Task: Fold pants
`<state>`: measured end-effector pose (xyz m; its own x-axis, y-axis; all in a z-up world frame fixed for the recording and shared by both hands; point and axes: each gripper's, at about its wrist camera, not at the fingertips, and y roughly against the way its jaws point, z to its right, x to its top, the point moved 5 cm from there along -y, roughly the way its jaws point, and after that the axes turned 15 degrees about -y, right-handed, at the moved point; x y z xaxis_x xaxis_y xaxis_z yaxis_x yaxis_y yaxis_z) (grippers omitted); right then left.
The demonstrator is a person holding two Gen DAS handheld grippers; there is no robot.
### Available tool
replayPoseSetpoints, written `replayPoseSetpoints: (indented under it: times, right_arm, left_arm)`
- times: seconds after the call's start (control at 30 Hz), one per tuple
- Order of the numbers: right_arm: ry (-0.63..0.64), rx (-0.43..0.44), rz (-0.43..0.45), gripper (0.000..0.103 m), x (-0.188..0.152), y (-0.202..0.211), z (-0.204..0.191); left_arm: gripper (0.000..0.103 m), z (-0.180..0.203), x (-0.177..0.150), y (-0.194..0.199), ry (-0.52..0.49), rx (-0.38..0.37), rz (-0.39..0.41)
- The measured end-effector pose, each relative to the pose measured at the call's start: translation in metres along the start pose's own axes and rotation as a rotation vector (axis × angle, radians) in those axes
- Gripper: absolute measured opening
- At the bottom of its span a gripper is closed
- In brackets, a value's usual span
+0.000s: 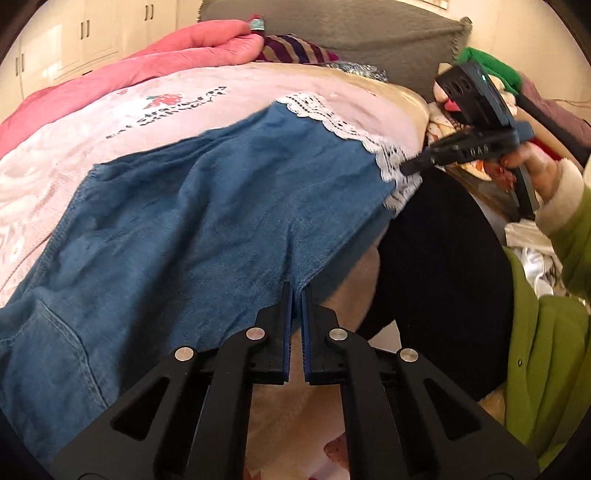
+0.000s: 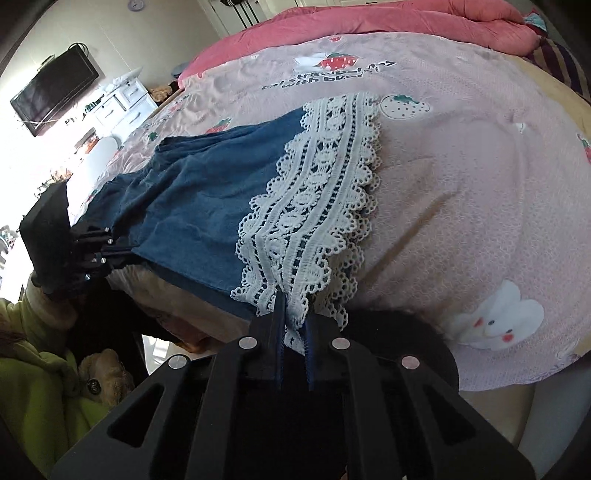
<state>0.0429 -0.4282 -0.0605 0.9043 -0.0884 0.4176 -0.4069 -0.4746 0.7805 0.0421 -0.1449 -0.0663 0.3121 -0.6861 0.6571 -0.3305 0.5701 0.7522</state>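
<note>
I had the blue pants (image 1: 207, 206) spread on the pink bedsheet (image 2: 461, 184), left gripper (image 1: 296, 291) clamped on the near denim edge, right gripper (image 2: 295, 302) pinching the lace hem (image 2: 314, 192).

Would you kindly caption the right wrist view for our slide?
Right tongs pinch the lace hem of blue pants on a pink bedsheet.

A big bed (image 2: 461, 192) with a pink strawberry sheet held blue pants (image 2: 199, 184) with white lace near its edge, and a puffy pink blanket (image 2: 369, 18) lay along the far side.
</note>
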Motion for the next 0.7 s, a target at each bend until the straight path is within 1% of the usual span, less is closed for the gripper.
replayPoseSetpoints:
  times: [0.13, 0.2, 0.23, 0.3, 0.37, 0.4, 0.43, 0.47, 0.5, 0.53, 0.6, 0.63, 0.67, 0.7]
  right_arm:
    - [0.015, -0.03, -0.02, 0.009, -0.005, 0.0, 0.002]
    - [0.007, -0.06, -0.041, 0.012, -0.007, -0.007, 0.005]
    - [0.008, -0.067, -0.051, 0.013, -0.007, -0.01, 0.004]
    - [0.016, -0.086, -0.061, 0.014, -0.008, -0.014, 0.003]
    - [0.007, -0.094, -0.067, 0.021, -0.008, -0.012, 0.004]
    - [0.001, -0.104, -0.065, 0.03, -0.007, -0.008, 0.006]
    - [-0.004, -0.111, -0.055, 0.035, -0.007, -0.003, 0.007]
    - [-0.01, -0.125, -0.036, 0.038, -0.005, 0.005, 0.008]
    - [-0.012, -0.146, -0.002, 0.044, -0.001, 0.016, 0.009]
    - [-0.014, -0.154, 0.043, 0.047, 0.003, 0.027, 0.008]
    - [-0.019, -0.124, 0.11, 0.051, 0.014, 0.04, 0.002]
    - [-0.013, -0.103, 0.139, 0.054, 0.019, 0.044, -0.004]
    - [0.004, -0.077, 0.157, 0.056, 0.025, 0.043, -0.013]
    - [0.031, -0.056, 0.158, 0.057, 0.029, 0.038, -0.023]
  left_arm:
    - [0.0, 0.008, -0.001, -0.002, -0.034, -0.02, -0.007]
    - [0.0, 0.01, -0.004, -0.01, -0.042, -0.035, -0.028]
    - [0.0, 0.009, -0.007, -0.017, -0.031, -0.035, -0.05]
    - [0.0, 0.01, -0.009, -0.021, -0.038, -0.022, -0.068]
    - [0.0, 0.008, -0.009, -0.02, -0.023, -0.031, -0.059]
    - [0.001, 0.006, -0.009, -0.019, -0.015, -0.036, -0.054]
    - [0.001, 0.005, -0.009, -0.019, -0.009, -0.037, -0.051]
    - [0.002, 0.004, -0.01, -0.02, -0.001, -0.039, -0.05]
    - [0.004, 0.004, -0.011, -0.02, 0.001, -0.043, -0.049]
    - [0.005, 0.005, -0.011, -0.02, 0.001, -0.045, -0.045]
    - [0.017, 0.007, -0.011, -0.018, 0.006, -0.066, -0.031]
    - [0.021, 0.009, -0.01, -0.017, 0.003, -0.075, -0.023]
    - [0.03, 0.012, -0.008, -0.018, -0.003, -0.082, -0.02]
    - [0.033, 0.014, -0.007, -0.016, -0.01, -0.087, -0.015]
